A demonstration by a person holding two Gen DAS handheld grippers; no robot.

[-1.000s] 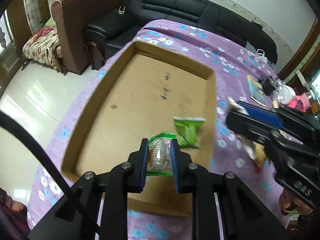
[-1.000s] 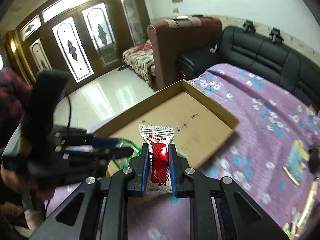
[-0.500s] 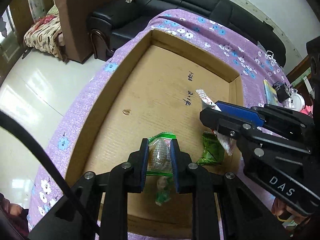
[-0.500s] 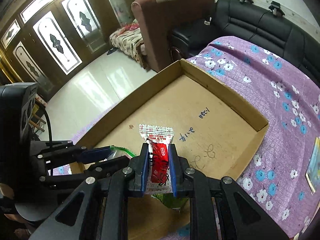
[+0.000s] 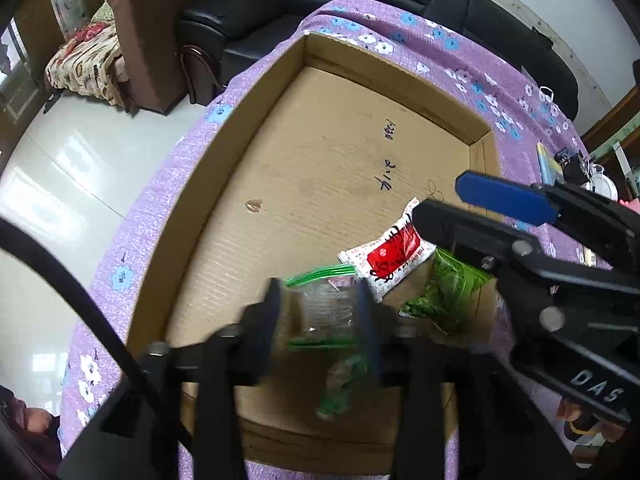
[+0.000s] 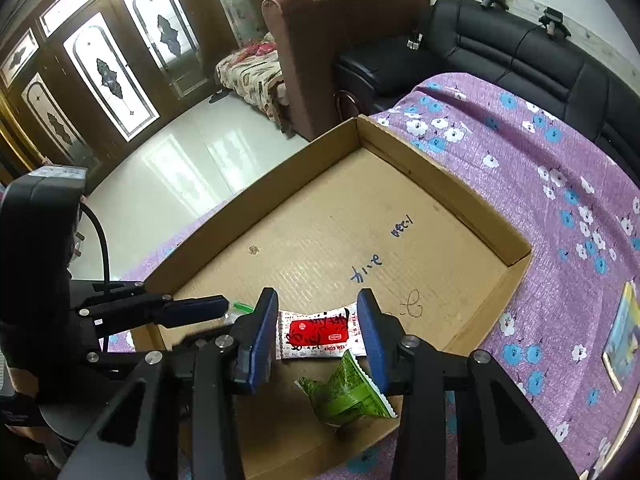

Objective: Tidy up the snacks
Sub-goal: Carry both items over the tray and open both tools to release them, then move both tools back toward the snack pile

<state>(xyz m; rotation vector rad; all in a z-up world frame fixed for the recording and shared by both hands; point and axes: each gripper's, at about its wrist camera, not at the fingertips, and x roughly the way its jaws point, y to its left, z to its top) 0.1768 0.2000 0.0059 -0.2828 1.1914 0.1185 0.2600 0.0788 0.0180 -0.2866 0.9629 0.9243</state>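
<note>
**Two snacks let go into the box**

Both pairs of fingers stand apart over the near end of a shallow cardboard box [image 6: 440,184] on a worktop draped in a purple flowered cloth [image 6: 560,208], and both have just been opening. Between the fingers of the right gripper [image 6: 318,326] a red-and-white packet [image 6: 316,334] lies flat on the box floor, crosswise to them; the blue pads stand clear of it on either side. Just below that packet, toward the right finger, a green packet [image 6: 346,390] lies crumpled against the near wall of the box.

From the left gripper [image 5: 320,316], whose fingers are blurred, a clear packet with green stripes [image 5: 324,308] shows in the gap between them. The pads look to stand off its sides, though the blur leaves that unsure, and whether it rests on the box floor cannot be told. The red-and-white packet [image 5: 390,258] lies just right of the left fingers and a little beyond them, and the green packet [image 5: 448,294] sits farther right again, under the dark frame of the right gripper [image 5: 472,208], which reaches in from that side.

Beyond both pairs of fingers the box floor carries a few blue pen marks [image 6: 366,266]. A black sofa [image 6: 520,52] and a brown armchair [image 6: 340,40] stand past the far end of the worktop. A flat booklet [image 6: 620,336] lies on the cloth well right of the box.
</note>
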